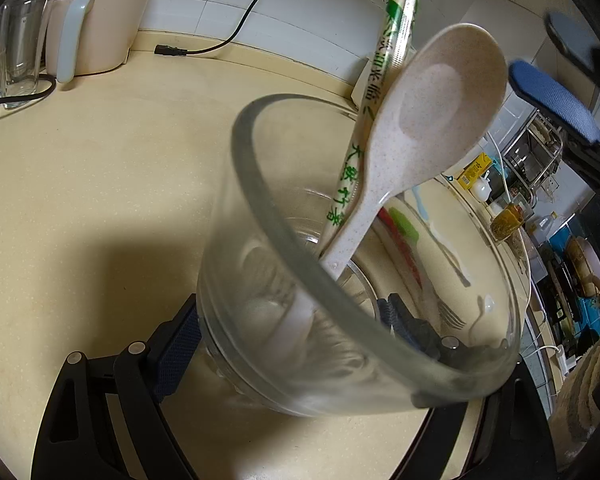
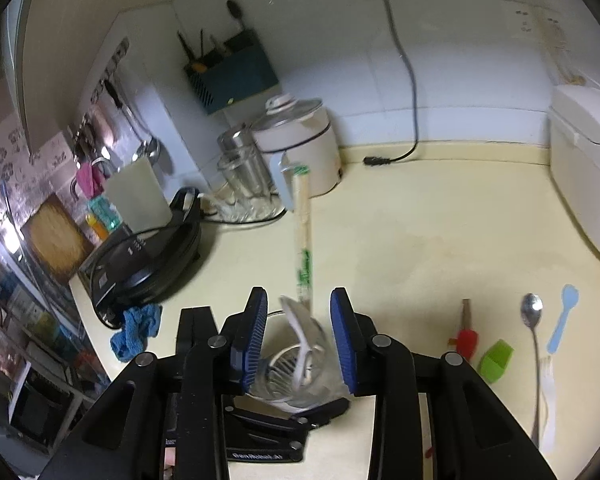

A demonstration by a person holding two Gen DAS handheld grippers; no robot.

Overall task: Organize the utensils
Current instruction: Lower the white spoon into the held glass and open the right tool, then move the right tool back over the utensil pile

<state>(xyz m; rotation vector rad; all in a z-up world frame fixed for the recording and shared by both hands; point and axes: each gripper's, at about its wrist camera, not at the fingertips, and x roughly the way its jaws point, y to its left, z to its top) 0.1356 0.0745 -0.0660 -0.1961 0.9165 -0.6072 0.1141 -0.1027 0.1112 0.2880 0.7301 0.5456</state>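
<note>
My left gripper (image 1: pixel 290 308) is shut on a clear glass cup (image 1: pixel 260 320), its blue pads pressed on both sides of the base. A white speckled spoon (image 1: pixel 439 100) and a paper-wrapped pair of chopsticks (image 1: pixel 395 40) with green print stand in the cup. My right gripper (image 2: pixel 299 300) hovers just above the glass cup (image 2: pixel 296 372), open, with the chopsticks (image 2: pixel 303 232) rising between its pads, untouched. On the counter to the right lie a red brush (image 2: pixel 465 336), a green brush (image 2: pixel 495 360), a metal spoon (image 2: pixel 533 320), a light blue spoon (image 2: pixel 563 316) and a white fork (image 2: pixel 547 392).
A white electric pot (image 2: pixel 300 140) and glass jars (image 2: pixel 240 176) stand at the back. A loose power plug (image 2: pixel 379 160) lies by the wall. A black griddle (image 2: pixel 140 256) and blue cloth (image 2: pixel 136 328) sit at the left, a white appliance (image 2: pixel 583 168) at the right.
</note>
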